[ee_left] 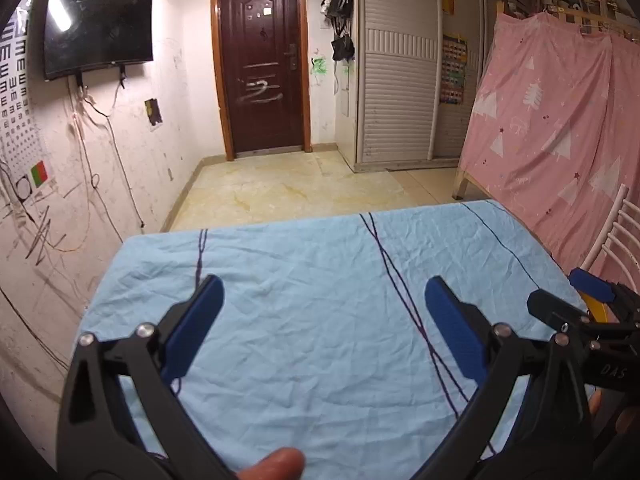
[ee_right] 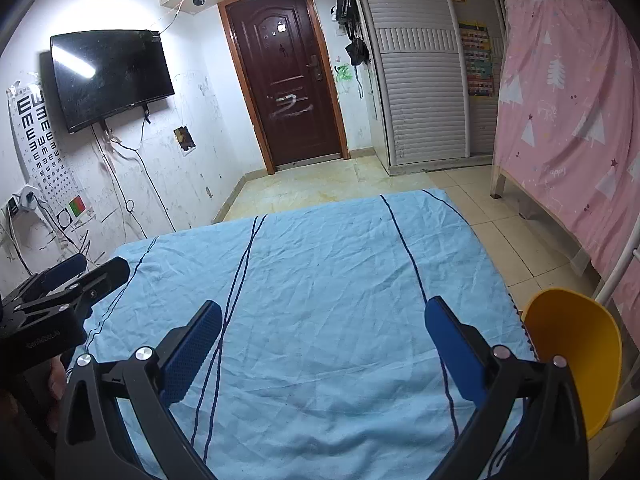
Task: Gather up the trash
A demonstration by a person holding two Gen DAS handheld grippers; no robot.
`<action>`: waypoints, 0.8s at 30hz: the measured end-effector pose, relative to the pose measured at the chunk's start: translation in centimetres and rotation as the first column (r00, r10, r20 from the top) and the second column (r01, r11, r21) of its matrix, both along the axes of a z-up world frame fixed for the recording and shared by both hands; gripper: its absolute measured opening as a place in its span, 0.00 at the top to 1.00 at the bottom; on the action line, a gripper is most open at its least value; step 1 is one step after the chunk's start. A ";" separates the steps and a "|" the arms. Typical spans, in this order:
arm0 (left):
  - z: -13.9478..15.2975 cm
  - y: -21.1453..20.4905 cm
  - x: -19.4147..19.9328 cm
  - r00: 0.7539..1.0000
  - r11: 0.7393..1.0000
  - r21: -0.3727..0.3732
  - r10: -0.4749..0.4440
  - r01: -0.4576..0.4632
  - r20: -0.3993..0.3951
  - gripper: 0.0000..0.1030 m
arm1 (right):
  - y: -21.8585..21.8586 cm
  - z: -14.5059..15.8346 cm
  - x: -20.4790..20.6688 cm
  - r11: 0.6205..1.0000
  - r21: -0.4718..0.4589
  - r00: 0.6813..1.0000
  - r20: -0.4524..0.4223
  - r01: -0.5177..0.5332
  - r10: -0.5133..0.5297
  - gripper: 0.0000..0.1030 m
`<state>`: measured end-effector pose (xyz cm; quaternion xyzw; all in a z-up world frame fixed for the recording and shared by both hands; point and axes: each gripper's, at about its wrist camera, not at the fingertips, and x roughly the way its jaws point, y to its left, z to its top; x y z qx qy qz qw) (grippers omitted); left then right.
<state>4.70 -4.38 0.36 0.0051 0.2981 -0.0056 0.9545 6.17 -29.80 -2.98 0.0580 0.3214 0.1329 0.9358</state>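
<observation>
Both the left gripper (ee_left: 324,320) and right gripper (ee_right: 324,340) hover spread and empty above the blue tablecloth (ee_right: 320,272), where no trash shows, so scanning should precede any grasp.

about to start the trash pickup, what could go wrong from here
No trash shows on the blue sheet, so both open grippers, left gripper and right gripper, may close on wrinkled cloth instead. The yellow bin sits at the table's right edge beside the right gripper; a sideways swing could knock it off.
</observation>
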 end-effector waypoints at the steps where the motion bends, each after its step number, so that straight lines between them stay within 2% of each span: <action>1: -0.1 0.0 0.0 1.000 1.000 -0.004 -0.006 0.006 -0.001 0.06 | 0.1 -0.1 0.0 1.000 -0.004 1.000 -0.001 0.001 -0.001 0.08; 24: -2.6 0.2 1.8 0.999 1.000 -0.021 -0.015 0.014 -0.043 0.06 | -0.4 -0.1 -0.1 0.998 -0.016 0.998 0.017 0.057 -0.056 0.08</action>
